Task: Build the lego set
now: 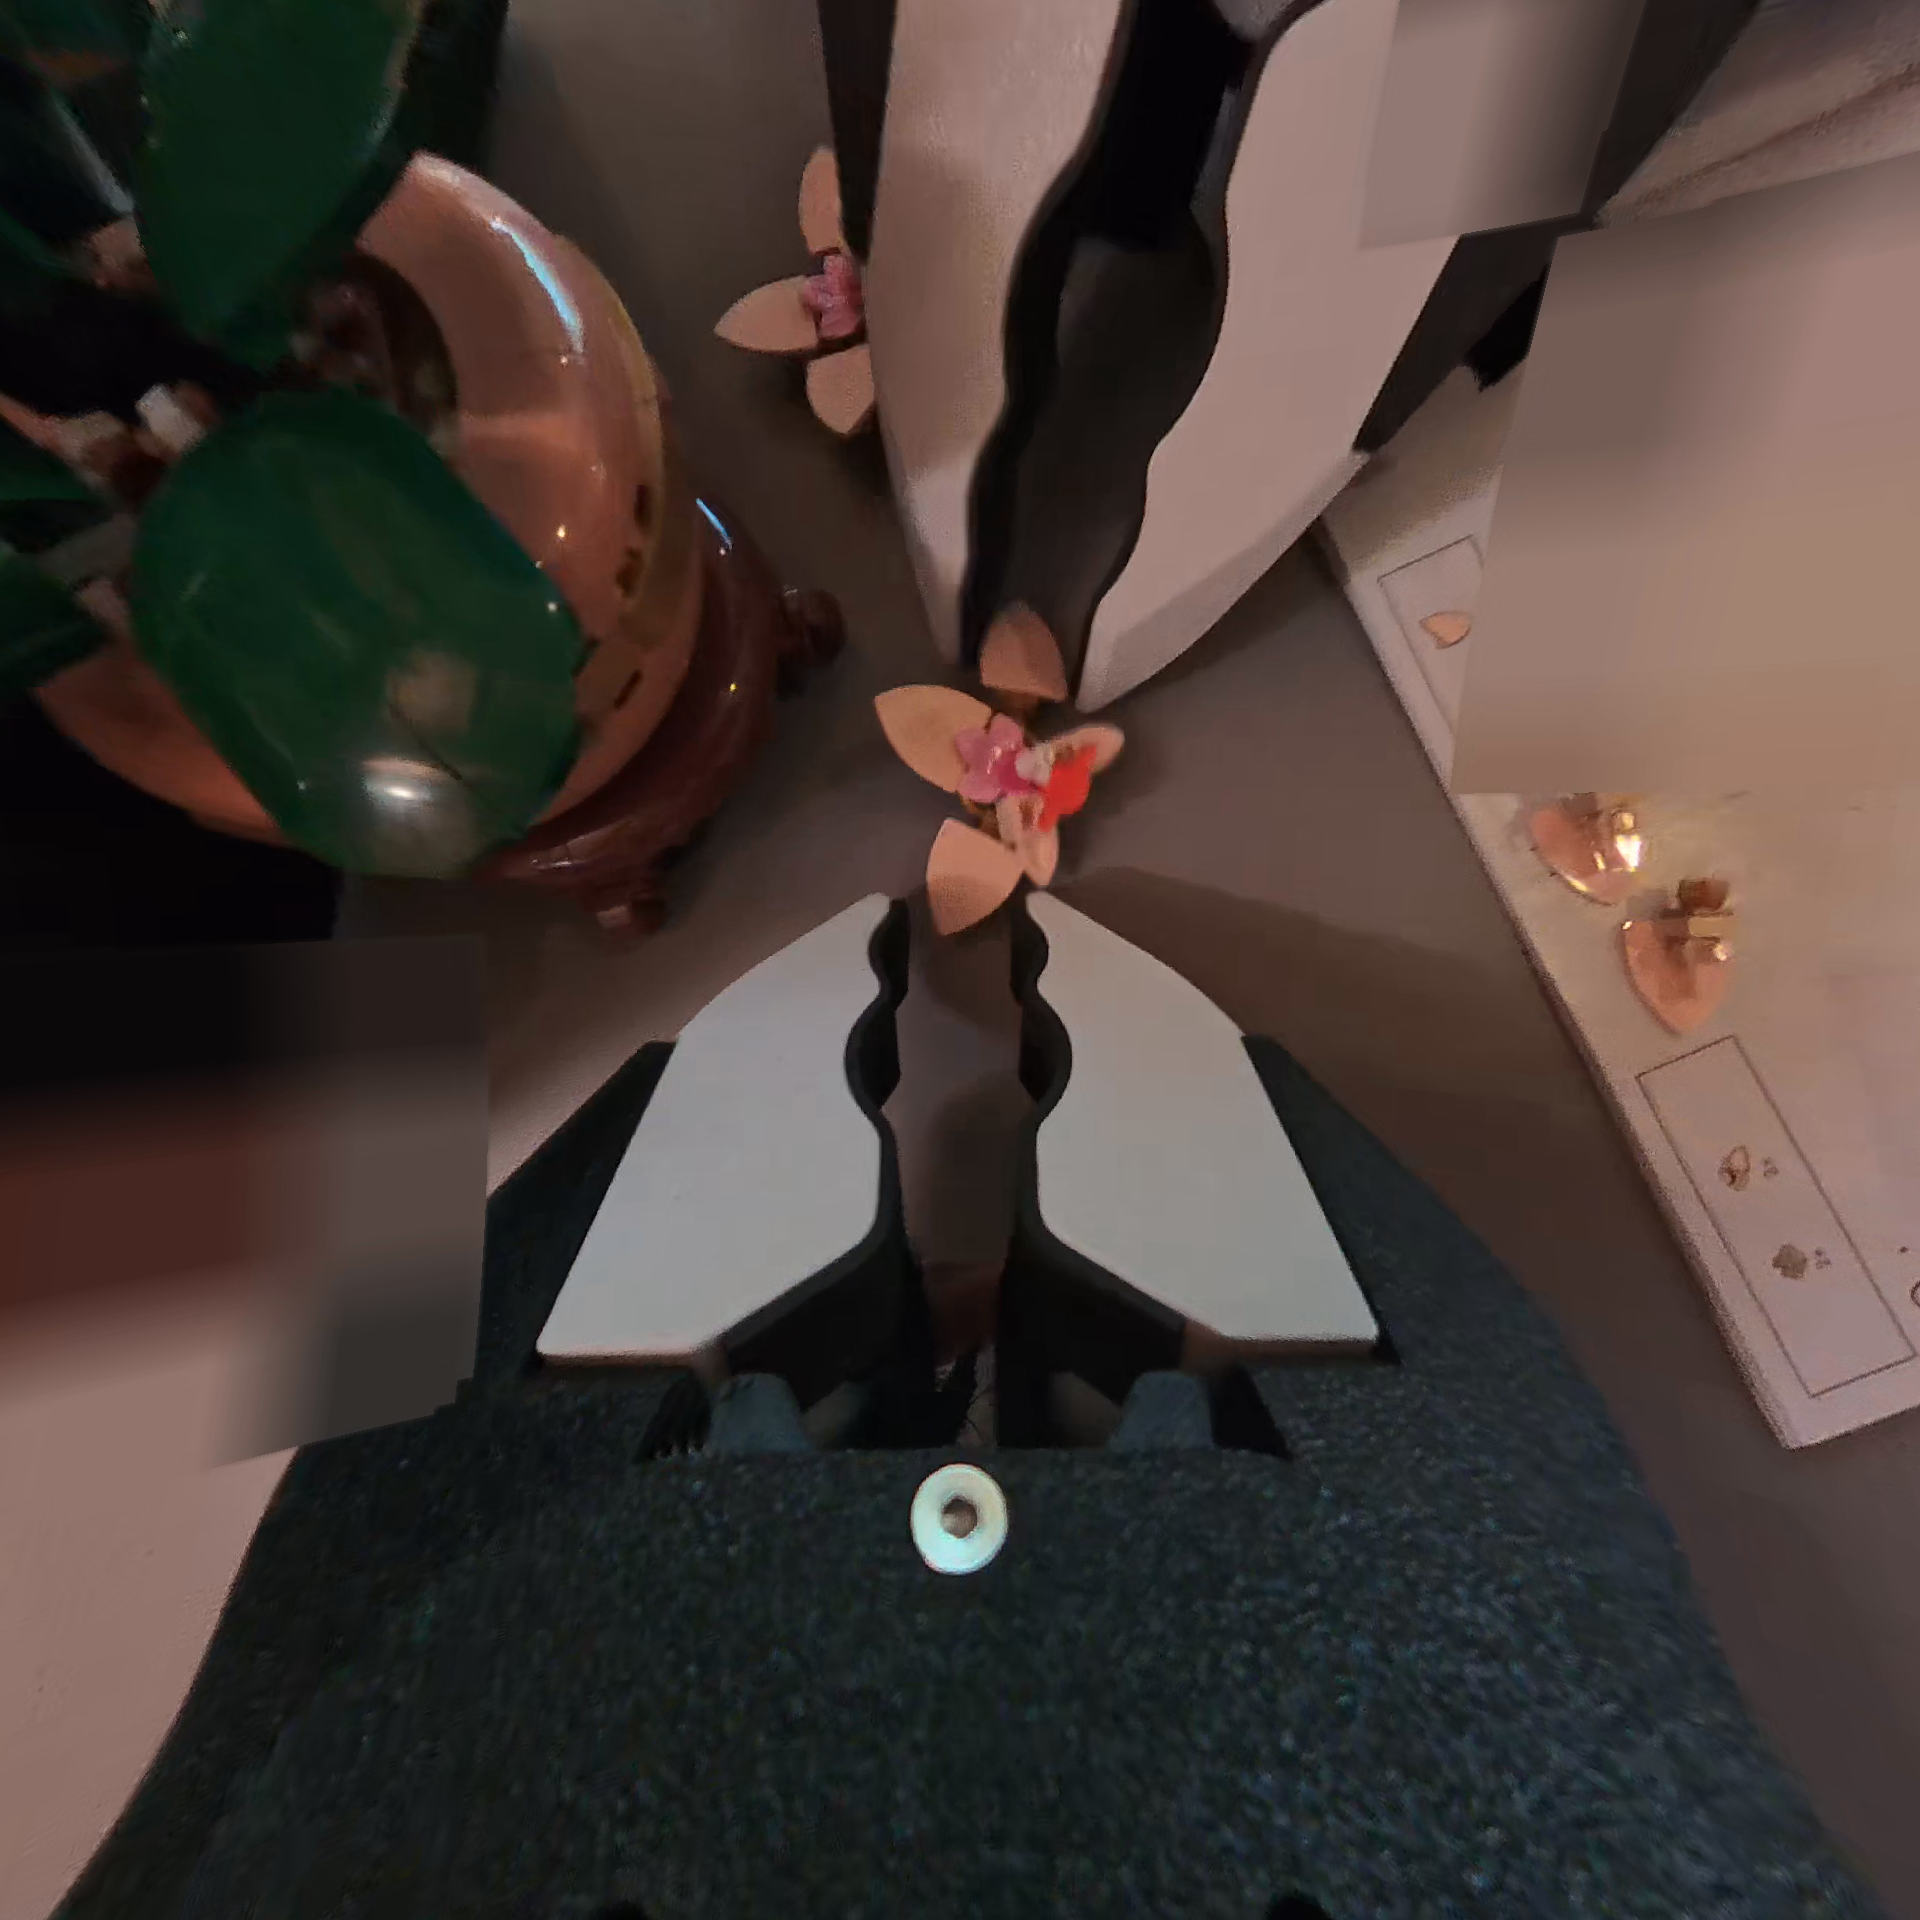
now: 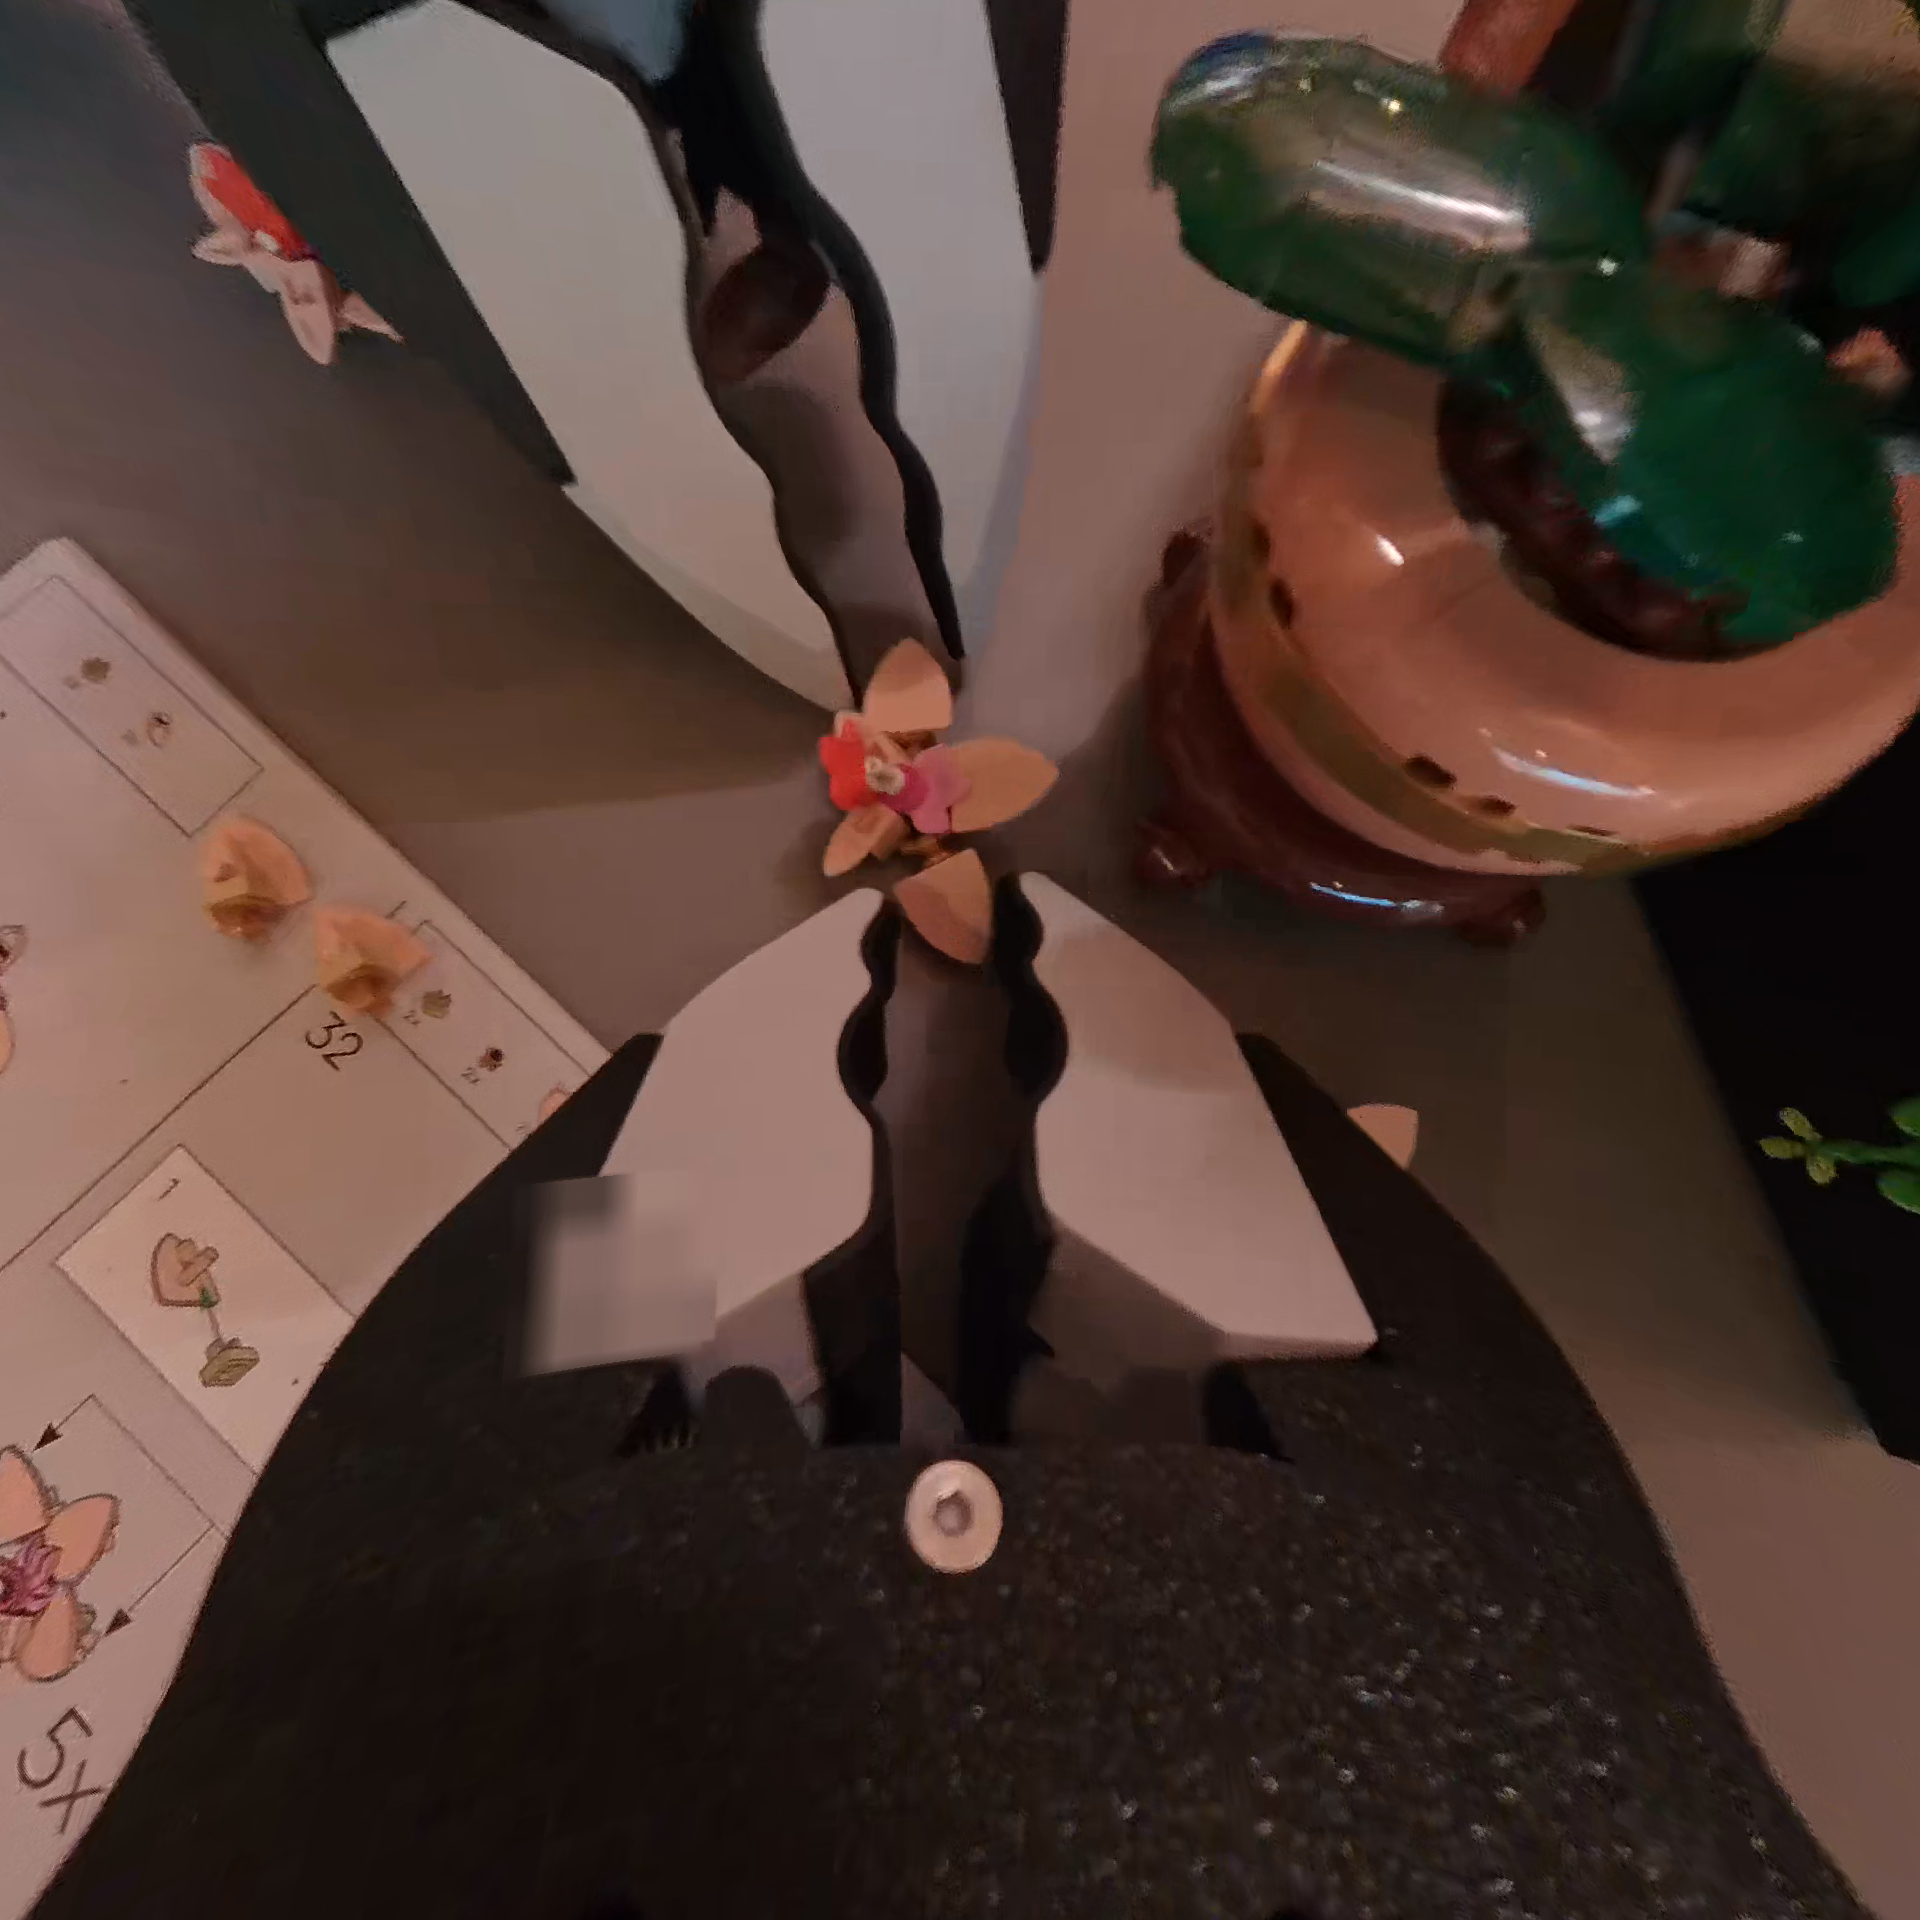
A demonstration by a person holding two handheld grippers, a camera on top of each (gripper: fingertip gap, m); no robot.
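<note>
**Flower sub-assembly: petal held from both sides**

I hold both grippers tip to tip over the grey table, with a small flower between them.

1. Left gripper: in the left wrist view its tips sit at 6 o'clock of the flower. A tan petal lies at the mouth of the narrow gap between the fingers. I cannot tell whether the fingers pinch it or only bracket it.
2. Right gripper: in the right wrist view its fingers are drawn close around the tan petal at 6 o'clock of the flower. I judge it clenched on that petal, because the petal sits inside the gap at the tips.
3. The flower carries tan petals around a pink and red centre. It appears to be just above the table, or resting on it.

Nearby items: the pot with green leaves stands at 9 o'clock in the left wrist view. A second finished flower lies at 12 o'clock. The instruction booklet lies at 9 o'clock in the right wrist view, with two loose tan petals on it.

Step in hand, as I judge it: seating a petal on the flower's core.

Next move calls for: a short, straight push of both grippers toward each other, with the core kept level so the thin petal does not twist off its stud.
</note>
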